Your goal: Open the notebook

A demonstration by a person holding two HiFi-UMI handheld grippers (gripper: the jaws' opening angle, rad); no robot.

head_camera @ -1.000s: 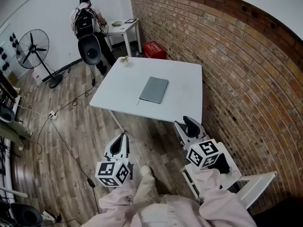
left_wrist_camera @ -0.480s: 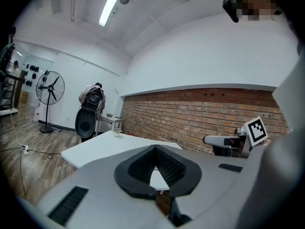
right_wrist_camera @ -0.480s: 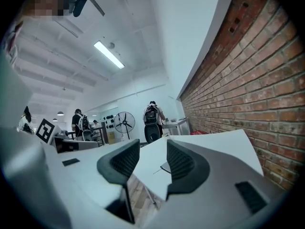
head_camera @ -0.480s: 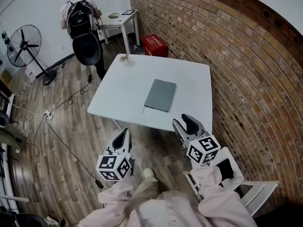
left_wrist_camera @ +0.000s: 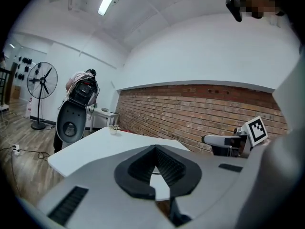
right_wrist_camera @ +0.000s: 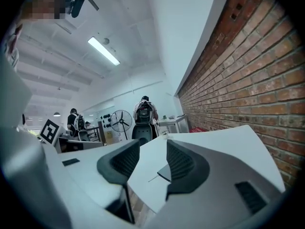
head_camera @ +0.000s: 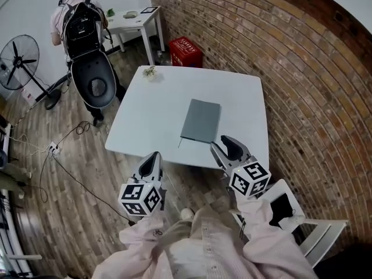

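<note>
A closed grey notebook (head_camera: 200, 121) lies flat on the white table (head_camera: 151, 121), toward its right half, with a thin ribbon sticking out at its near left corner. My left gripper (head_camera: 154, 157) hangs shut below the table's front edge, left of the notebook. The right gripper (head_camera: 225, 146) is open and empty, just off the front edge near the notebook's near right corner. In the right gripper view the notebook's near corner (right_wrist_camera: 164, 172) shows between the open right gripper (right_wrist_camera: 152, 147). The left gripper (left_wrist_camera: 154, 149) has its jaws meeting at the tips, over the table (left_wrist_camera: 95, 147).
A brick wall (head_camera: 302, 80) runs along the right. A small plant (head_camera: 151, 71) sits on the table's far left corner. Behind are a red crate (head_camera: 185, 51), a small side table (head_camera: 131, 17), a person with a backpack (head_camera: 75, 16), a black chair (head_camera: 93, 85) and a fan (head_camera: 14, 57). Cables cross the wood floor (head_camera: 64, 156).
The head view and both grippers have come closer to the table's front edge. The person and black chair at the back shifted left. Jaw states are unchanged.
</note>
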